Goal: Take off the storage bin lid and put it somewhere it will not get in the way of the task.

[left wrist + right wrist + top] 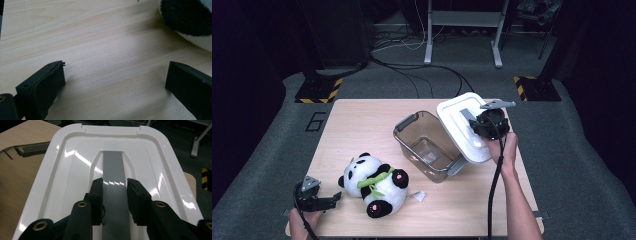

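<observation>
The right tool [114, 185] is clenched on the grey handle [114, 167] of the white lid [462, 125], held tilted over the box [428, 146] near the surface's [357, 120] far right corner. The left tool [326, 201], released, rests at the near left corner beside the panda [374, 184]. Around it are grey floor and cables.

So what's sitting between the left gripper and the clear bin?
The high view shows the toy panda lying on the table between the left gripper and the clear bin; beyond it, a short stretch of bare wood.
</observation>
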Motion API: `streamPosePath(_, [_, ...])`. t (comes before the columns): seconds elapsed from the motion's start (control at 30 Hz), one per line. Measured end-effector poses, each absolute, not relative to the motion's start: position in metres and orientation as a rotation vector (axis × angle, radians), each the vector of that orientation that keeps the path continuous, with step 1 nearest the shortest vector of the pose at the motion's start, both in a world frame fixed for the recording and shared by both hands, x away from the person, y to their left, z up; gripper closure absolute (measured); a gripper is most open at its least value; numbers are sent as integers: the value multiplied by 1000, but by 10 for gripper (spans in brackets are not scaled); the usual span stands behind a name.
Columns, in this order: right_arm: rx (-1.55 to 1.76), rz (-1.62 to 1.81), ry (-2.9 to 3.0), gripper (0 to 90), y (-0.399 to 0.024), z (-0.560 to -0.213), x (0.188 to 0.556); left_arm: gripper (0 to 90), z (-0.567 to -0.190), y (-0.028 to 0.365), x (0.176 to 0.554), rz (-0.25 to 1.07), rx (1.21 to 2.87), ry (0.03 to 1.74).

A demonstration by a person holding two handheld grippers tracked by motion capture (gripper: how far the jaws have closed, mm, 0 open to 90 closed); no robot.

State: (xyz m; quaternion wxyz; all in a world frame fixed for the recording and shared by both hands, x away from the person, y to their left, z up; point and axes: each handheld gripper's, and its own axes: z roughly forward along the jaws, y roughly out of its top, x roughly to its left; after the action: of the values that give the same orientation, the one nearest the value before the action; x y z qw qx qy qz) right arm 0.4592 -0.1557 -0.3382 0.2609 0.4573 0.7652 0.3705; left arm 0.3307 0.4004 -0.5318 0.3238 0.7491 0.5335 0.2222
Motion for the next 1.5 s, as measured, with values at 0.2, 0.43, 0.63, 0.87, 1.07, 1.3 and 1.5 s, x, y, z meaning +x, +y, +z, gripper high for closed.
streamPosePath(0.2, [1323,987,2014,667,-182,-344,464,19,-532,400,331,583,1966,1399])
streamPosePath(0.43, [1391,950,1947,667,-201,-352,467,19,-532,400,331,587,1961,1399])
streamPosePath(0.63, [1471,938,1889,668,-209,-362,470,19,-532,400,331,586,1962,1399])
streamPosePath(0.87, [1542,911,1839,667,-214,-380,474,21,-532,400,331,586,1962,1398])
streamPosePath(1.07, [1560,875,1824,667,-219,-395,478,21,-532,400,331,588,1960,1399])
streamPosePath(1.3, [1630,881,1801,667,-224,-422,484,21,-532,400,331,586,1965,1400])
streamPosePath(1.5, [1695,854,1789,667,-227,-448,492,21,-532,400,331,589,1960,1399])
